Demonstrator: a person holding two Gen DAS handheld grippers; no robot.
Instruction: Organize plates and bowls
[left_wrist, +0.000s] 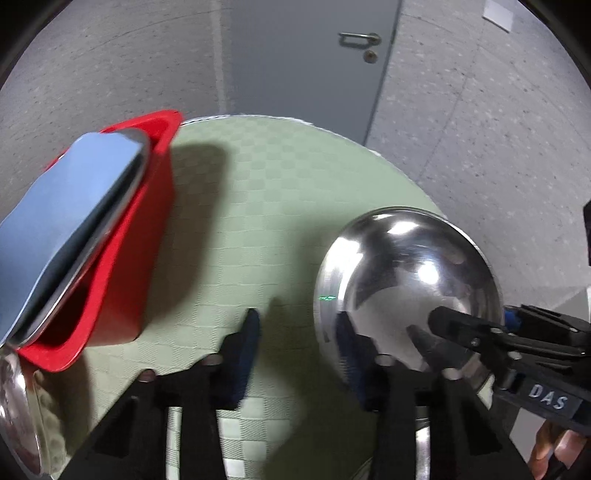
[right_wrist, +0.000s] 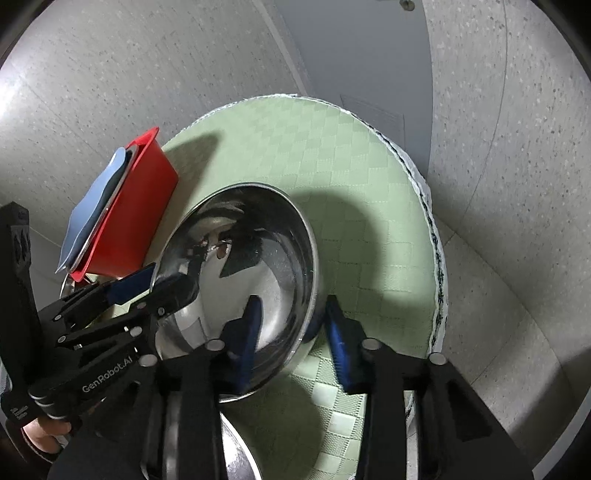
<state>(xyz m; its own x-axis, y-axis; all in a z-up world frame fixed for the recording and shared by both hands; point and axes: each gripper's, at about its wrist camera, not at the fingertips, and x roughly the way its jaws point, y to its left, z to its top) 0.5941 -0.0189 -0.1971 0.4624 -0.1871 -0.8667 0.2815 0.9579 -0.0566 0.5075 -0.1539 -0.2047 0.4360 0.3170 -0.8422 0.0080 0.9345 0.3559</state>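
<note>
The right hand-held gripper straddles the steel bowl rim, jaws unclenched; it should clamp squarely before lifting. The left hand-held gripper is released.

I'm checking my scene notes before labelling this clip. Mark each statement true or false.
1. The steel bowl sits inside the red bin. False: it is outside the bin, over the tablecloth.
2. The right gripper has one finger inside the bowl and one outside its rim. True.
3. A plate leans on edge in the red bin. True.
4. The tablecloth is blue and striped. False: it is green and checkered.
</note>
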